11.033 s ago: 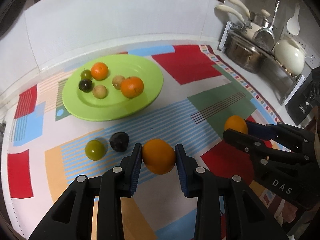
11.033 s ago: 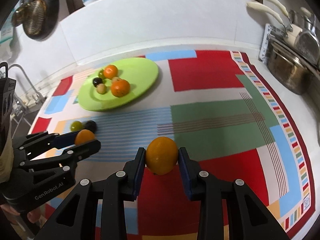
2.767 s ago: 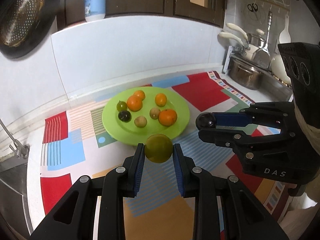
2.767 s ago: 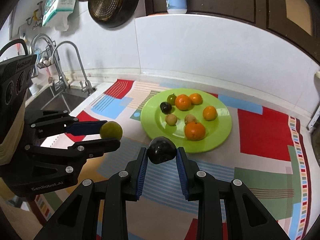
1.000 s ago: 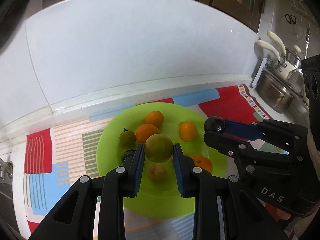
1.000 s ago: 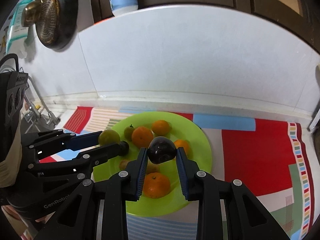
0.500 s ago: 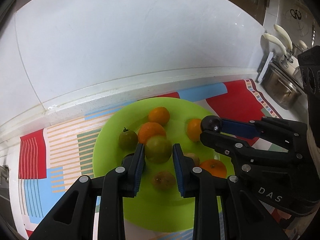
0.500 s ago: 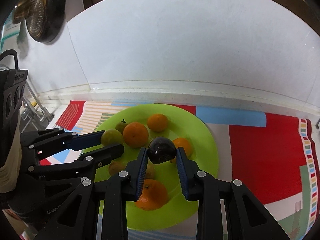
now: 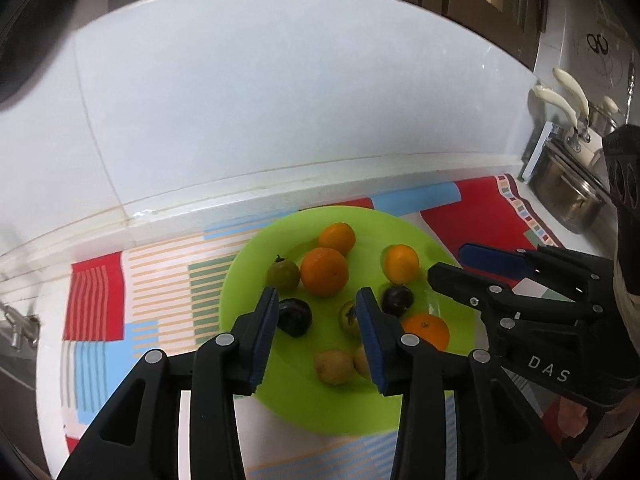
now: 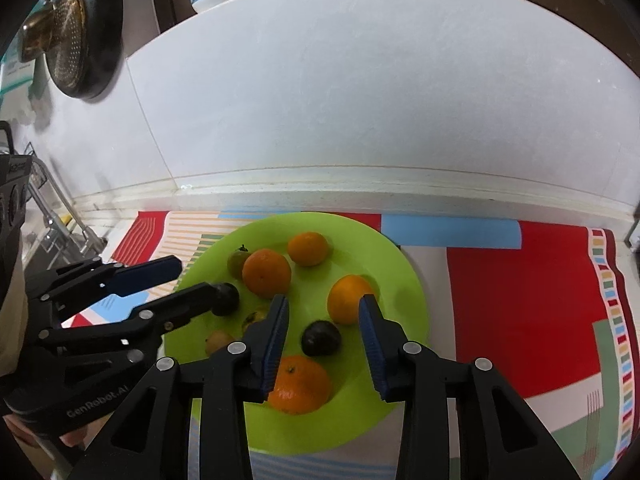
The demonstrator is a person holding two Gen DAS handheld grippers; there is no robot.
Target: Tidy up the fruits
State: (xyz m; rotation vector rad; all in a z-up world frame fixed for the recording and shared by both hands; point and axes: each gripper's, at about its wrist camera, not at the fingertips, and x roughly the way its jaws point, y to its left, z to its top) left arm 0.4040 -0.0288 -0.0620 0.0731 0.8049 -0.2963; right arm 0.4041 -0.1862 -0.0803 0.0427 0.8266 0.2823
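Left view: the left gripper (image 9: 316, 316) is hovering spread and empty over the plate (image 9: 248, 256), fruits lying on it. Right view: the right gripper (image 10: 322, 322) is gaping empty above a plum (image 10: 321, 338) on the plate (image 10: 400, 280).

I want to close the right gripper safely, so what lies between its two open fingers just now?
In the right wrist view, a dark plum lies on the green plate between the right gripper's open fingers, touching neither; an orange sits just beyond.
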